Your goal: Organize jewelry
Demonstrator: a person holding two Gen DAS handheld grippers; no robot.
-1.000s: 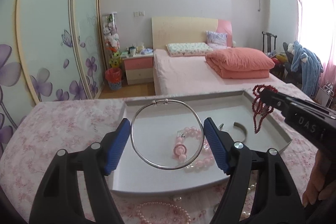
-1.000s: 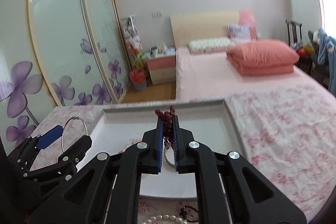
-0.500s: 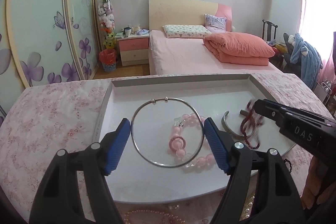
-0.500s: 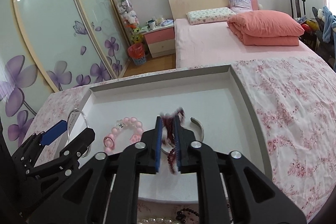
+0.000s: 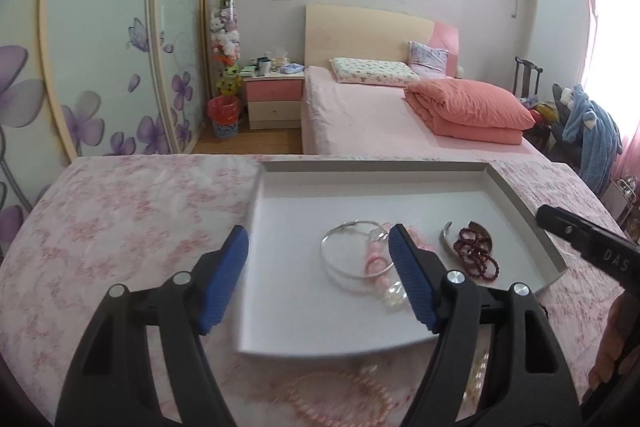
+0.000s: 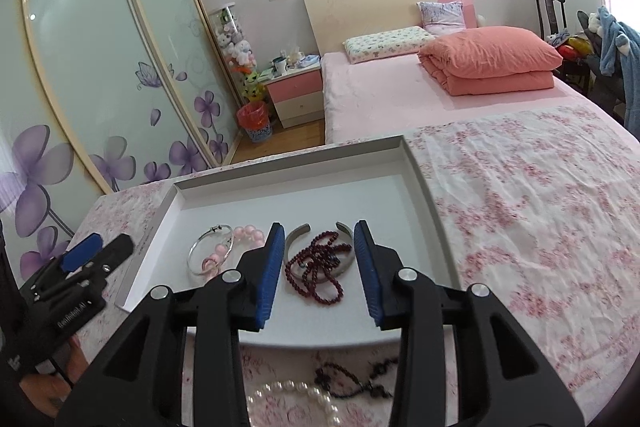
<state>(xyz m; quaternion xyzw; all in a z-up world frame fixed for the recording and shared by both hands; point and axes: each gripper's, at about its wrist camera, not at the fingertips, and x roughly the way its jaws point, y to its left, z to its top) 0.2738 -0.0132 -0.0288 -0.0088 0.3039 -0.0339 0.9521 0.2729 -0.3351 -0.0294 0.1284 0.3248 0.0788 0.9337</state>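
Observation:
A grey tray (image 5: pixel 256 211) lies on the flowered cloth. In it rest a thin silver bangle (image 5: pixel 340 271), partly over a pink bead bracelet (image 5: pixel 378 259), and a dark red bead bracelet (image 6: pixel 320 267) heaped on a silver cuff (image 6: pixel 296 231). My left gripper (image 5: pixel 318 269) hovers open over the tray's near left part, with the bangle lying flat on the tray floor beyond its pads. My right gripper (image 6: pixel 318 267) hangs above the red beads with its jaws opening. Its pads touch nothing; the beads lie on the tray below them.
In front of the tray's near edge, on the cloth, lie a white pearl strand (image 6: pixel 296 395), a dark bead string (image 6: pixel 352 375) and a pink bead strand (image 5: pixel 340 399). A bed (image 5: pixel 380 115) and sliding wardrobe doors (image 5: pixel 100 47) stand beyond the table.
The silver bangle left my left gripper's pads and now lies in the tray. The right jaws spread and the red beads dropped onto the cuff. Both grippers drew back toward the near edge.

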